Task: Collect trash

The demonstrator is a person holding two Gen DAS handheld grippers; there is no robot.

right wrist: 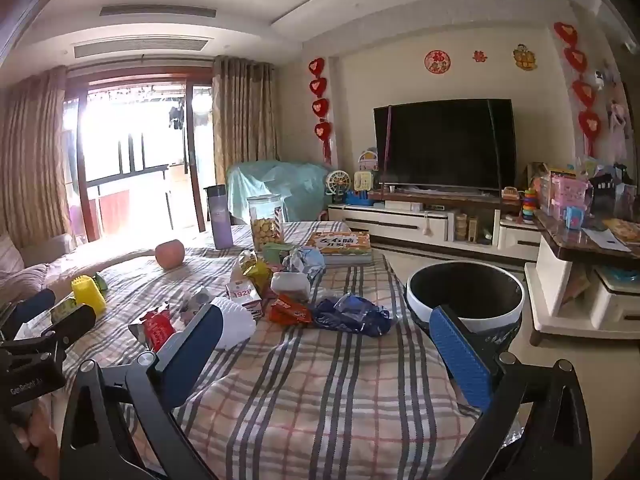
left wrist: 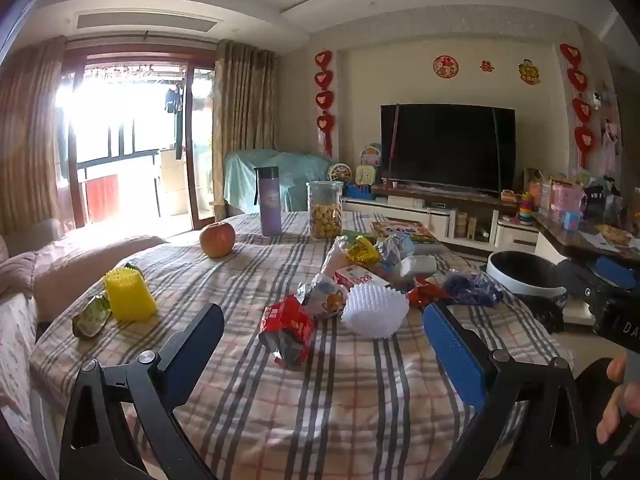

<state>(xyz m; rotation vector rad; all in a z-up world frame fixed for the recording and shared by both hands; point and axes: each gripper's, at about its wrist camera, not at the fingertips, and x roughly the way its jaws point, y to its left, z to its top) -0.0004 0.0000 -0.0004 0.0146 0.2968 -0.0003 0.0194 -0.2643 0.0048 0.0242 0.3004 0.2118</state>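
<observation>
Trash lies scattered on the plaid-covered table (left wrist: pixel 320 400): a red snack wrapper (left wrist: pixel 287 330), a white foam fruit net (left wrist: pixel 374 310), a yellow foam net (left wrist: pixel 128 294), a green wrapper (left wrist: pixel 91 316), a blue plastic bag (left wrist: pixel 472 288), an orange-red wrapper (left wrist: pixel 426 292) and a small carton (left wrist: pixel 358 276). A round bin (right wrist: pixel 466 296) with a white rim stands beside the table's right edge. My left gripper (left wrist: pixel 324 320) is open and empty, just before the red wrapper. My right gripper (right wrist: pixel 326 322) is open and empty, near the blue bag (right wrist: pixel 352 314) and the bin.
An apple (left wrist: pixel 217 239), a purple bottle (left wrist: pixel 269 200), a jar of snacks (left wrist: pixel 325 209) and a book (left wrist: pixel 404 231) stand at the table's far side. A sofa (left wrist: pixel 24 264) is at the left. A TV cabinet (right wrist: pixel 420 220) and a side table (right wrist: pixel 584 280) are at the right.
</observation>
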